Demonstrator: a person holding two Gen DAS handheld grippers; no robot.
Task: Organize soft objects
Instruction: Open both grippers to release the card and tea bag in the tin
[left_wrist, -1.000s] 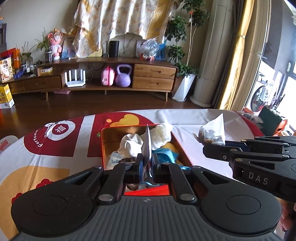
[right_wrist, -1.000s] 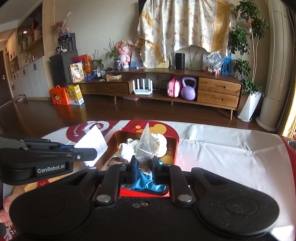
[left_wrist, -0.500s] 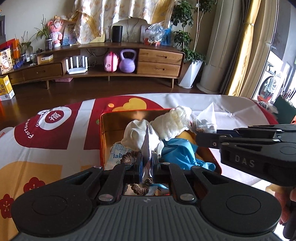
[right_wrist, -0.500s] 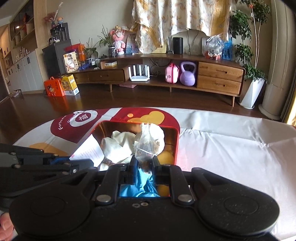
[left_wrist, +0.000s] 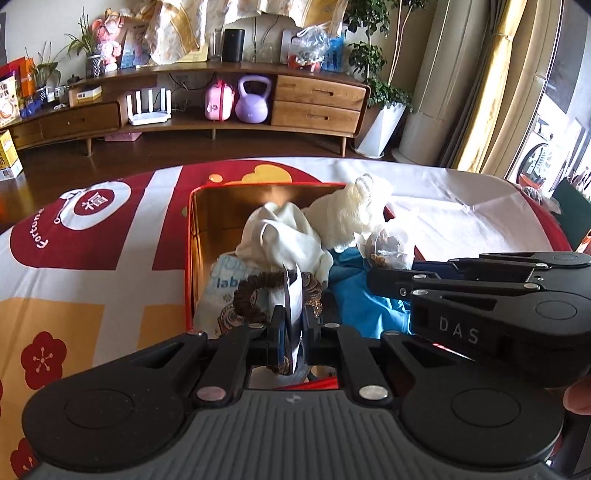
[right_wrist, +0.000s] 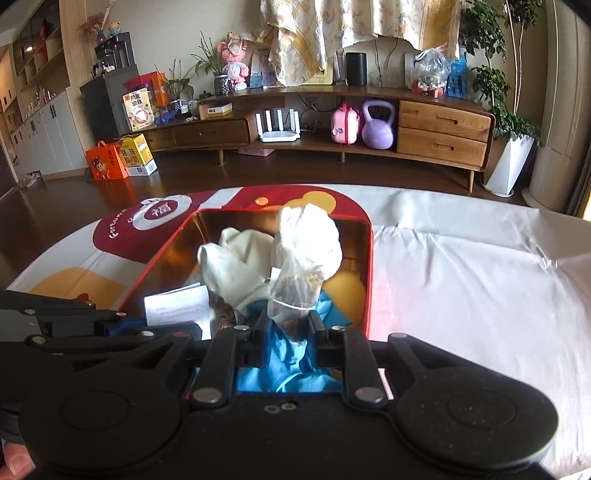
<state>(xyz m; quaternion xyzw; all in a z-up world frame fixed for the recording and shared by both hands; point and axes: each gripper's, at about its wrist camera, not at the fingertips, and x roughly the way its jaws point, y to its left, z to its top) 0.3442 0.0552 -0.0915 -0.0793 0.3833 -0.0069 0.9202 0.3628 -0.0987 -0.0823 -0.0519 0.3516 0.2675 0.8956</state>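
A red tin (left_wrist: 189, 258) with a gold inside sits on the table and holds soft things: a white cloth (left_wrist: 280, 236), a fluffy cream piece (left_wrist: 351, 210), a blue cloth (left_wrist: 358, 295) and a brown scrunchie (left_wrist: 251, 295). My left gripper (left_wrist: 293, 317) is shut on a thin white paper tag (left_wrist: 291, 295), low over the tin's near end. My right gripper (right_wrist: 291, 325) hangs over the blue cloth (right_wrist: 288, 365) with a clear sachet (right_wrist: 295, 295) of brown bits between its fingers. Its jaws are opening and the pads still touch the sachet.
A printed packet (left_wrist: 221, 284) lies in the tin's near left corner and something yellow (right_wrist: 347, 291) by its right wall. The table wears a red, white and yellow cloth (left_wrist: 92, 258). A wooden sideboard (left_wrist: 317, 103) stands across the floor beyond.
Both grippers have come down and forward over the tin with the tag and the sachet. The right jaws stand a little wider around the sachet than before.
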